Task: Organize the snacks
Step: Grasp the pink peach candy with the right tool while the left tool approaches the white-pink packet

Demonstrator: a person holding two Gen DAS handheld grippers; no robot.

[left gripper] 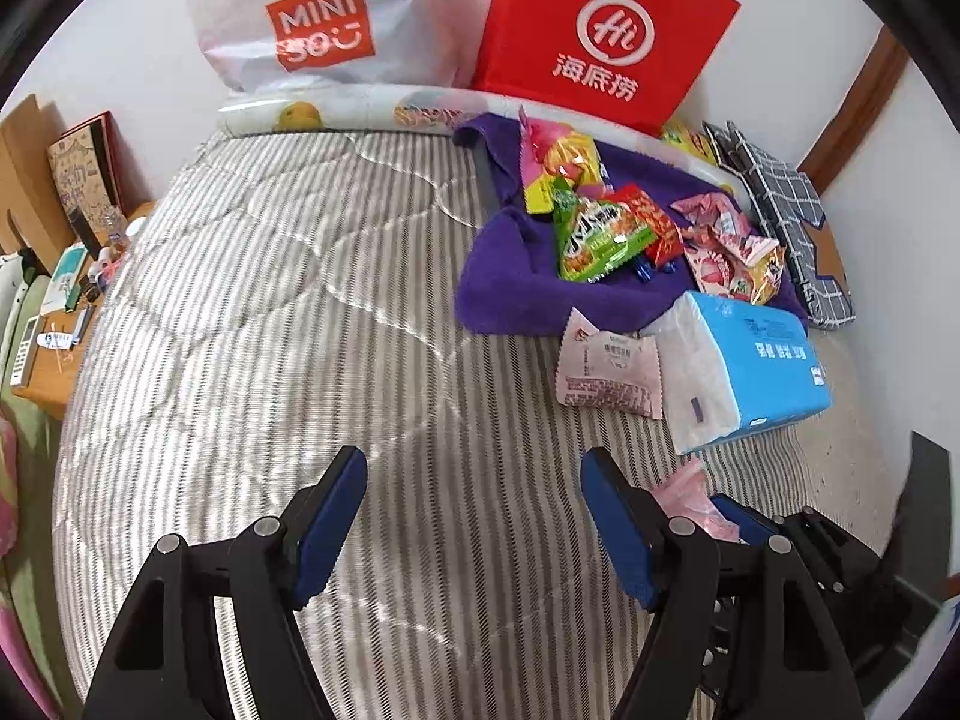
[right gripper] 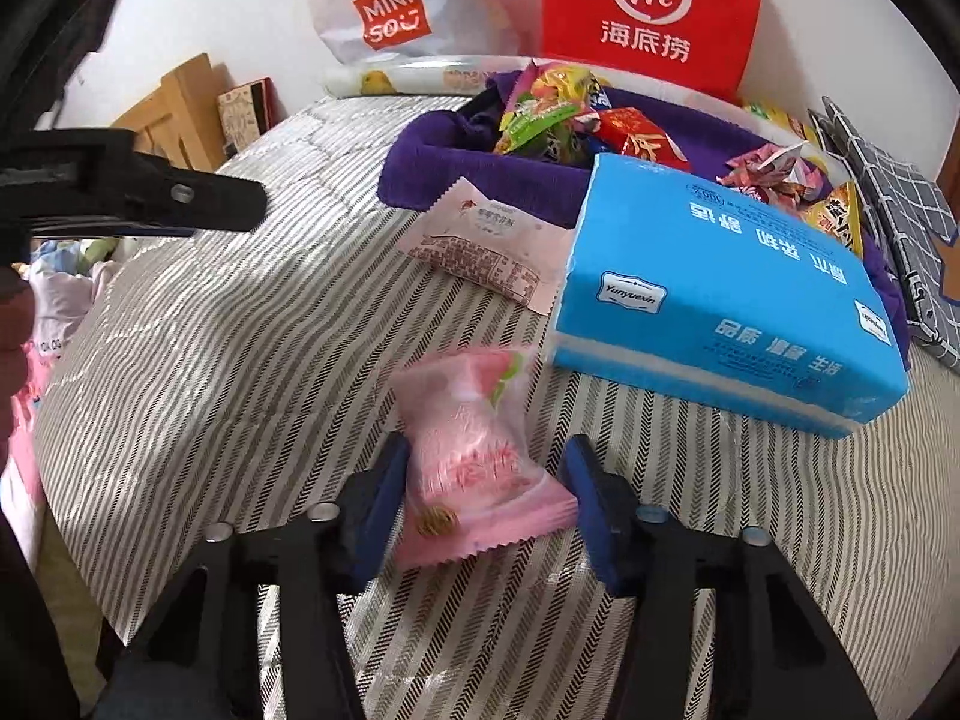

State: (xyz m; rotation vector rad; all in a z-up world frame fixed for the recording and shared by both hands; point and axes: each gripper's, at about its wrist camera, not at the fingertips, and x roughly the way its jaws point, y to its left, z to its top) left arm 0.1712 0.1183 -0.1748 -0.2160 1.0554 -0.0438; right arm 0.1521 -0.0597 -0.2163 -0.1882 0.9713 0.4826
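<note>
My right hand-held gripper [right gripper: 483, 501] sits half spread around the pink snack [right gripper: 474, 456] on the bed, near the blue tissue pack [right gripper: 720, 294], its long side pointing away from me.

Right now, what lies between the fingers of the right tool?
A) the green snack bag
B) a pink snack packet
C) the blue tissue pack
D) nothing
B: in the right wrist view the pink snack packet lies on the striped bedcover between the right tool's blue pads.
</note>
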